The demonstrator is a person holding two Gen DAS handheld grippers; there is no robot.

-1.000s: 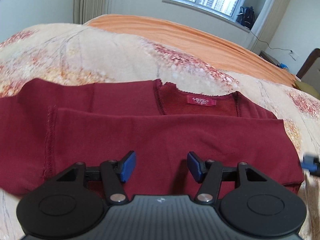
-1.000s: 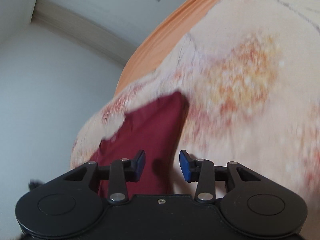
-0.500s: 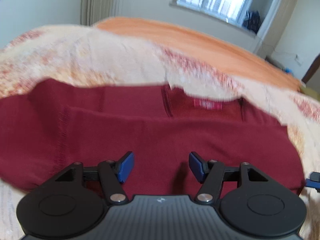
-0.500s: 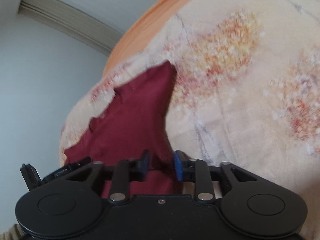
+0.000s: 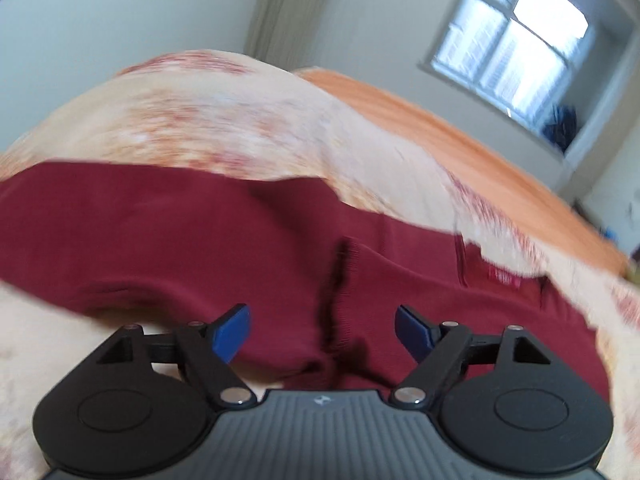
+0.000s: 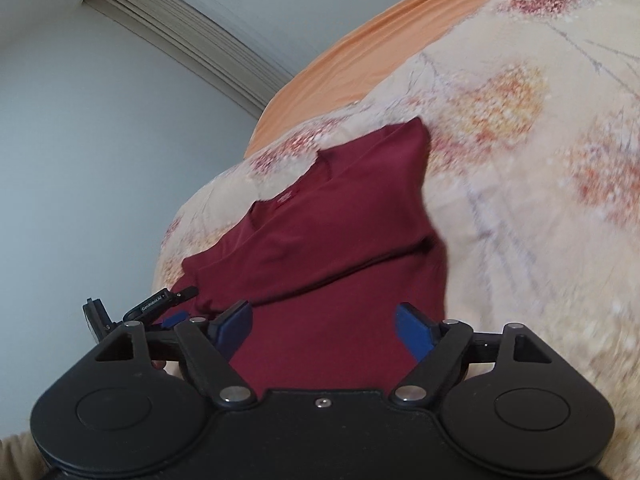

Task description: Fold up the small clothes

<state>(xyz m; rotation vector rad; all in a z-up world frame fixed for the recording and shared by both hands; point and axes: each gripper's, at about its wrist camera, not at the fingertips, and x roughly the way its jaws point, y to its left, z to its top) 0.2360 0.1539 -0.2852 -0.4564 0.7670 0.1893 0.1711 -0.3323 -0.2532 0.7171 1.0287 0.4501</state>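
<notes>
A dark red long-sleeved top (image 5: 200, 240) lies partly folded on a floral bedspread, its red neck label (image 5: 505, 277) at the right of the left wrist view. My left gripper (image 5: 323, 336) hovers above a hemmed fold edge (image 5: 334, 300), its jaws opening, nothing between the blue pads. In the right wrist view the same top (image 6: 340, 240) spreads ahead with its neckline (image 6: 288, 196) far off. My right gripper (image 6: 323, 334) hangs over the near cloth, jaws opening wide and holding nothing. The left gripper (image 6: 136, 312) shows at the left edge of that view.
The floral bedspread (image 6: 540, 200) stretches to the right of the top, with an orange sheet (image 5: 460, 136) behind it. A window (image 5: 512, 44) and curtain (image 6: 192, 40) line the far wall. A dark bag (image 5: 562, 126) rests below the window.
Both grippers have opened wider and let the cloth lie. The right one lifted back, so more of the top shows. The left one swung left and rolled.
</notes>
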